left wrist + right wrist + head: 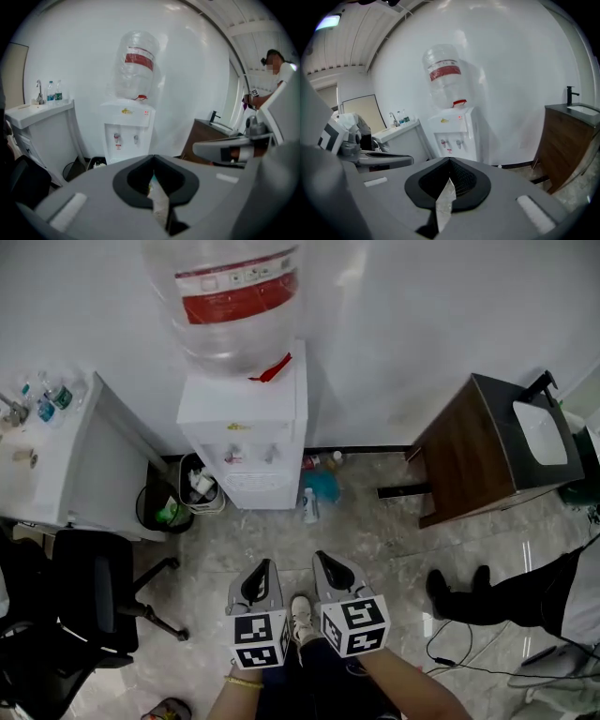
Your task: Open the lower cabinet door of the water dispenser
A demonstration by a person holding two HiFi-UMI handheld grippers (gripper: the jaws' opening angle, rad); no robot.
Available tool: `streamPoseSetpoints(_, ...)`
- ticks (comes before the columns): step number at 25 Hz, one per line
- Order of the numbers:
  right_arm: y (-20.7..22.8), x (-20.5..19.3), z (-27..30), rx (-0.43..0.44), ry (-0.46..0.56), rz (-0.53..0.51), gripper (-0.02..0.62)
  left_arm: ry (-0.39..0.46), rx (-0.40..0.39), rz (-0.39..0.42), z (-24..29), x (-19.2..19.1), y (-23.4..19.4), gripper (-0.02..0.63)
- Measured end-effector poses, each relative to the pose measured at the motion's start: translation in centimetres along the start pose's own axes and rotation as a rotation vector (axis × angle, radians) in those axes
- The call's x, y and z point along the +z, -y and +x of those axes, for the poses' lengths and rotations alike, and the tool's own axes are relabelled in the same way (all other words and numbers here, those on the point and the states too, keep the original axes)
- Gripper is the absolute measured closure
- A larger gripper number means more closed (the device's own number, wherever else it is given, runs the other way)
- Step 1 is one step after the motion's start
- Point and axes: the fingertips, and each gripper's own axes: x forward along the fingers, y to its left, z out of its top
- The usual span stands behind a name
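The white water dispenser (246, 418) stands against the far wall with a clear bottle (230, 296) on top. Its taps face me, while the steep angle hides its lower cabinet door. Both grippers hang low in front of me, well short of the dispenser and apart from it. My left gripper (265, 563) is shut with nothing in it, and so is my right gripper (322, 556). In the left gripper view the shut jaws (153, 158) cover the lower front of the dispenser (126, 126). The right gripper (450, 160) points at the dispenser (454, 129) as well.
A black bin (178, 502) with rubbish sits left of the dispenser, beside a white sink counter (47, 465) and a black chair (94, 601). Small bottles (314, 493) lie at the dispenser's right foot. A brown basin cabinet (469, 451) and a person's legs (497, 596) are at right.
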Motion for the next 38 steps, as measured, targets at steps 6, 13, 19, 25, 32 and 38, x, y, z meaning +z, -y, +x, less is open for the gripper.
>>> streamPoseSetpoints(6, 5.0, -5.3, 10.9, -0.026, -0.073, 0.031, 0.597, -0.052, 0.012, -0.053, 10.3, -4.9, -3.3, 0.6)
streamPoseSetpoints(13, 8.7, -14.2, 24.3, -0.013, -0.143, 0.034, 0.582, -0.137, 0.007, -0.08, 21.4, -14.4, -8.4, 0.6)
streamPoseSetpoints(19, 12.5, -19.5, 34.2, -0.008, -0.169, -0.036, 0.449, -0.166, 0.01, -0.061, 28.0, -19.4, -11.9, 0.6)
streamPoseSetpoints(25, 16.0, -22.4, 40.1, -0.021, -0.17, -0.116, 0.381, -0.238, -0.015, -0.066, 30.8, -23.3, -12.1, 0.6)
streamPoseSetpoints(32, 17.8, -23.1, 43.1, -0.015, -0.204, -0.238, 0.315, -0.26, -0.015, -0.119, 32.3, -24.8, -12.5, 0.6)
streamPoseSetpoints(38, 17.5, -22.3, 44.3, -0.004, -0.215, -0.283, 0.33, -0.29, -0.028, -0.138, 32.8, -25.7, -12.5, 0.6)
